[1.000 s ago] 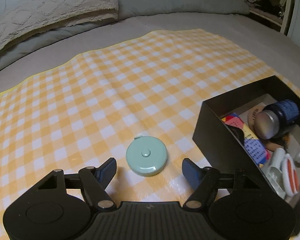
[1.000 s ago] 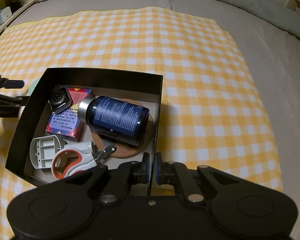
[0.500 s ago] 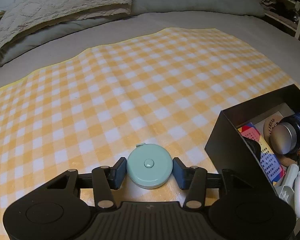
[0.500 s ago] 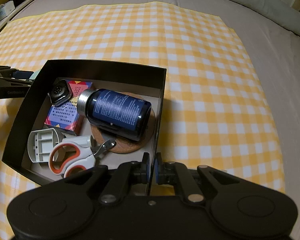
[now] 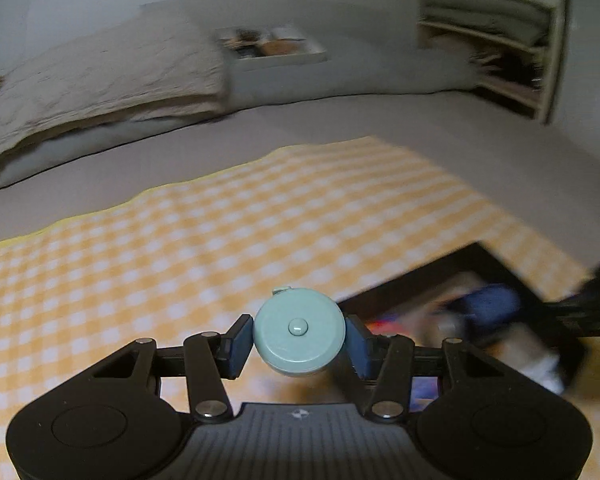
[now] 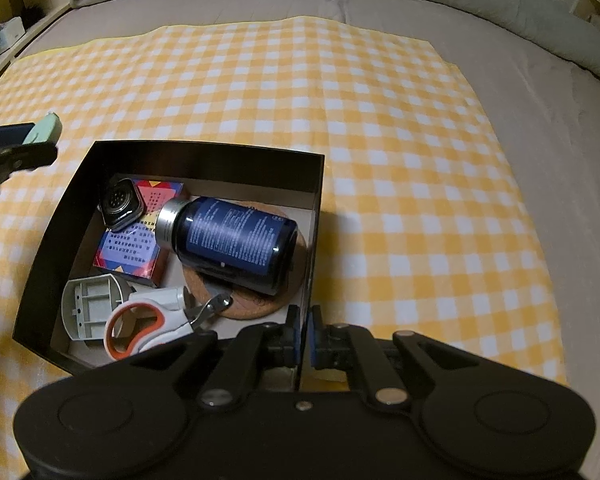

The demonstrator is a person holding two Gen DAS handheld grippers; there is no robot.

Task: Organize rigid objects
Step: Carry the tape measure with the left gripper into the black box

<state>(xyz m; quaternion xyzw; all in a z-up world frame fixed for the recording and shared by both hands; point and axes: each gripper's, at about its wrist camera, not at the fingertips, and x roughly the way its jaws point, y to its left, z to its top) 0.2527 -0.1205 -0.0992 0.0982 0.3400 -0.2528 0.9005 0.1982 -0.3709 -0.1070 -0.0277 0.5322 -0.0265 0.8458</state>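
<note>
Right wrist view: bottle (image 6: 236, 246) overlies coaster (image 6: 256, 304) inside box (image 6: 204, 160).

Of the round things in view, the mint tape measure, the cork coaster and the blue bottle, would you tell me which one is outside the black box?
The mint tape measure, clamped in the left gripper; the cork coaster and blue bottle lie inside the black box.
</note>
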